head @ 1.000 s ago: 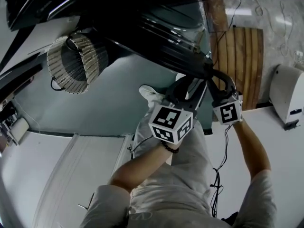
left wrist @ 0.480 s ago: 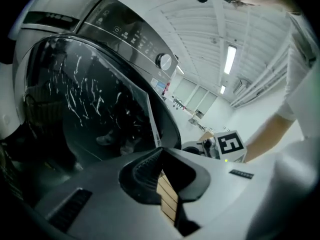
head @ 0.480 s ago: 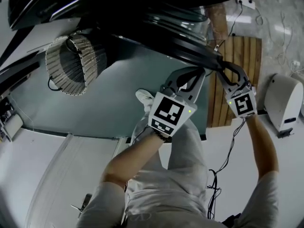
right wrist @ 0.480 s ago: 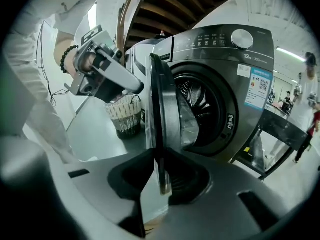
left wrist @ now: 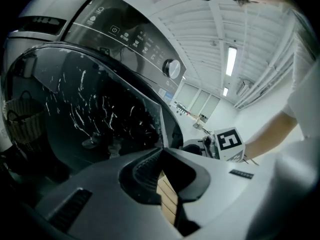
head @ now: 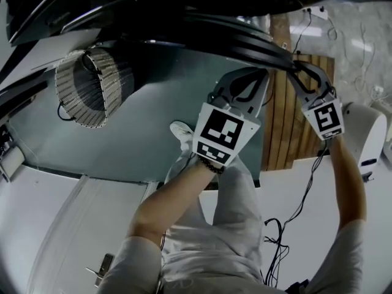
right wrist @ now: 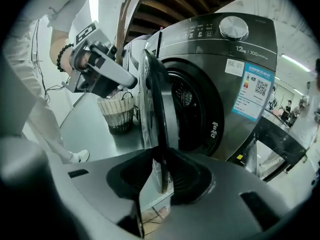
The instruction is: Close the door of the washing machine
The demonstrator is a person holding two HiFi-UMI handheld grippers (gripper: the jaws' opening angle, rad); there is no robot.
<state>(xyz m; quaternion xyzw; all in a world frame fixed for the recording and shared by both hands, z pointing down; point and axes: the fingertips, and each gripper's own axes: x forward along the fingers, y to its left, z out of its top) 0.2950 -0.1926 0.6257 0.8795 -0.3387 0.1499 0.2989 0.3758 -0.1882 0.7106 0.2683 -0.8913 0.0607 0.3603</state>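
Here, door (head: 233, 38) hangs part-open at upper centre, its rim loose between the just-widening jaws of the right hand-held gripper (head: 298, 69), probably steering the swing; left hand-held gripper (head: 262, 73), pinched together and empty, sits beside the edge, likely to push.

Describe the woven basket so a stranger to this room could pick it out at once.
Find the grey front-loading washing machine with its round door swung open. On the grey floor beside it, past the door in the right gripper view, stands the woven basket. It is the only pale, wicker, open-topped round tub there; the machine and floor around it are smooth.
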